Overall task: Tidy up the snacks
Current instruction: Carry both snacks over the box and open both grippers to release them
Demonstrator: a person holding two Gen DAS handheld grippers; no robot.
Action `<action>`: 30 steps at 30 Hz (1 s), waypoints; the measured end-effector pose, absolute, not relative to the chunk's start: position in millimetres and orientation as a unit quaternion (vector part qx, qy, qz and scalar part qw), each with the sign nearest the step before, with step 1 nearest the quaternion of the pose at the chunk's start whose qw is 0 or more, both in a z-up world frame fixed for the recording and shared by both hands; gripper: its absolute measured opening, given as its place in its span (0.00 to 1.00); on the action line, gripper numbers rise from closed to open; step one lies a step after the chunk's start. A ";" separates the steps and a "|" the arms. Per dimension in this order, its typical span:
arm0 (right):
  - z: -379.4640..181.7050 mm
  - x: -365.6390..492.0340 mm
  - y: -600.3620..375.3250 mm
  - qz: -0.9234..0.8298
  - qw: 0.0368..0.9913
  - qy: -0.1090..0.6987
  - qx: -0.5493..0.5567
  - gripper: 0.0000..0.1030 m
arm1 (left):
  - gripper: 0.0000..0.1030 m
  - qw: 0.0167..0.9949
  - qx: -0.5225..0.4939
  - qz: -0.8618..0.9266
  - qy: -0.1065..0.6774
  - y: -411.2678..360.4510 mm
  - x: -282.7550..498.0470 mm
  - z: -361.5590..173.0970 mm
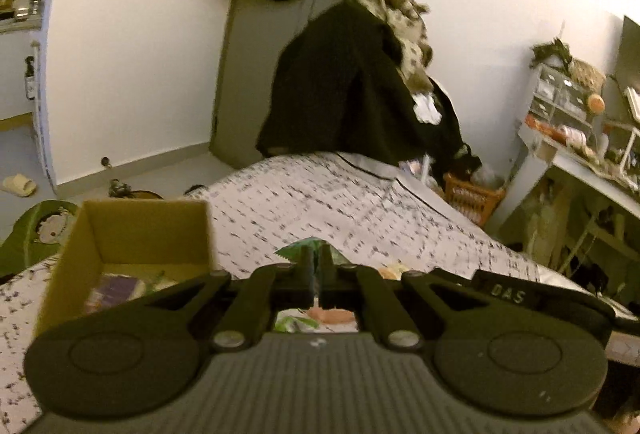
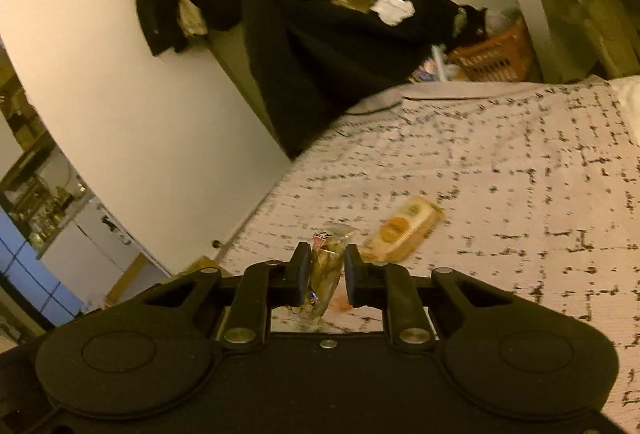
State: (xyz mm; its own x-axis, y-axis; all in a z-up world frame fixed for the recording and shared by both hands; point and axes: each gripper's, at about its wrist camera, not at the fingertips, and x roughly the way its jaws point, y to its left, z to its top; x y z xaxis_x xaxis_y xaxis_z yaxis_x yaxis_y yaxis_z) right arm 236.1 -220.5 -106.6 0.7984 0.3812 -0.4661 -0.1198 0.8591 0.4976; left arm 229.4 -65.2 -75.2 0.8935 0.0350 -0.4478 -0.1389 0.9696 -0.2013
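My left gripper (image 1: 317, 258) is shut on a green snack packet (image 1: 301, 246), held above the bed just right of an open cardboard box (image 1: 132, 230). The box holds a purple packet (image 1: 114, 288) and other snacks. My right gripper (image 2: 327, 258) is shut on a clear-wrapped snack packet (image 2: 322, 280), held above the bed. A yellow-orange snack pack (image 2: 402, 234) lies on the bedspread just beyond and right of the right gripper.
The bed has a white bedspread (image 1: 340, 201) with black marks. Dark clothes (image 1: 352, 89) are piled at its far end. An orange basket (image 1: 472, 195) and a cluttered desk (image 1: 580, 153) stand at the right. A green cushion (image 1: 36, 234) lies left of the box.
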 end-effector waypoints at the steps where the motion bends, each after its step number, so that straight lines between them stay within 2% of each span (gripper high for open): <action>1: -104.1 234.9 -216.6 0.143 0.921 0.283 0.227 0.18 | 0.00 0.966 -0.117 0.051 0.223 -61.1 226.3 -72.4; 17: -93.4 231.3 -158.8 0.223 0.885 0.277 0.300 0.18 | 0.00 0.966 -0.126 0.105 0.198 -3.2 198.0 -45.5; 30: -93.7 238.8 -108.6 0.256 0.883 0.283 0.273 0.18 | 0.00 0.953 -0.153 0.131 0.225 37.0 197.1 -68.6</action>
